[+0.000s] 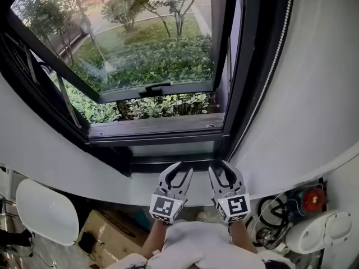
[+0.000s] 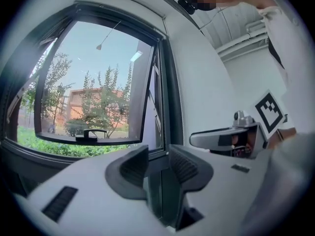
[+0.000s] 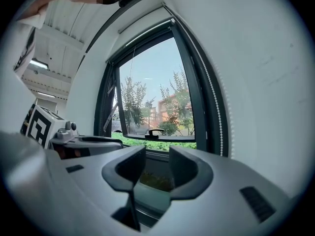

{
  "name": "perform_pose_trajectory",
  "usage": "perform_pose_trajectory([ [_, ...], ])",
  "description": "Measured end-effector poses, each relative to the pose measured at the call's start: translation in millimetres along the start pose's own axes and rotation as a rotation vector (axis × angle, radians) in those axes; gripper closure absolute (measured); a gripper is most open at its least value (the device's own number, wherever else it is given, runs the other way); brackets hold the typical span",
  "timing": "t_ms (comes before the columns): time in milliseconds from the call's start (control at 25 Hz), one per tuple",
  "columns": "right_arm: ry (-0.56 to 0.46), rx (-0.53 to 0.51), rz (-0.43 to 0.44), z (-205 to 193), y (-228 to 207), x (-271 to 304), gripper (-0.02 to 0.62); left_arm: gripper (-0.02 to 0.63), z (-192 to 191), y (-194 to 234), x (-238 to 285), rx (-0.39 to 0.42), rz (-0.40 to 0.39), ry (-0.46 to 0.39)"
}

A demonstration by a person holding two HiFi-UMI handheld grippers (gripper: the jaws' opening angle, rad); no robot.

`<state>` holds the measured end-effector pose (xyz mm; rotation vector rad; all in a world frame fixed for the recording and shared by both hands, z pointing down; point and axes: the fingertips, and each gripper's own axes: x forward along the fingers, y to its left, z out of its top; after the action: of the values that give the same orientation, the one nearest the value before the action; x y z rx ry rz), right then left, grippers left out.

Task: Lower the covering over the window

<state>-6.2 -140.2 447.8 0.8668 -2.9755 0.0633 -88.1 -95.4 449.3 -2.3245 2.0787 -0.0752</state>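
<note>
Below the window sill, two hand-held grippers are raised side by side. The left tongs and the right tongs both point up at the window. Both tongs stand open with nothing between their pads.

No covering hangs over the glass, and trees and hedges show through it clearly. A pale rail runs along the top of the dark frame. This is probably the covering, rolled up, though it is too small to be sure. A white bead chain hangs down the right side of the frame, close against the white wall. It is well apart from both tongs.

The step in hand looks like reaching for that chain. The right tongs are the nearer pair, so they suit the job. They should close on one strand only, squarely across the beads so it cannot slip. The pull should run straight down along the frame, in short strokes. If the covering does not move, the other strand is worth trying.
</note>
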Motion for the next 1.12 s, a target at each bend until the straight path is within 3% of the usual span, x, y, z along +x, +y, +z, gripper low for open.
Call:
perform_pose_trajectory([
  [280,0.008,-0.006,-0.103,2.6,-16.8,4.2,0.449,0.471,2.0,0.1,24.2,-0.008,-0.104,-0.017],
  [680,0.016,-0.003,-0.315,-1.2,-33.0,-7.2,0.449,0.471,-0.3,-17.6,54.4,-0.005,-0.336,-0.029],
  [1120,0.027,-0.012,-0.482,0.2,-50.1,-28.0,0.449,0.471,9.7,-47.1,82.8,-0.002,-0.503,-0.068],
])
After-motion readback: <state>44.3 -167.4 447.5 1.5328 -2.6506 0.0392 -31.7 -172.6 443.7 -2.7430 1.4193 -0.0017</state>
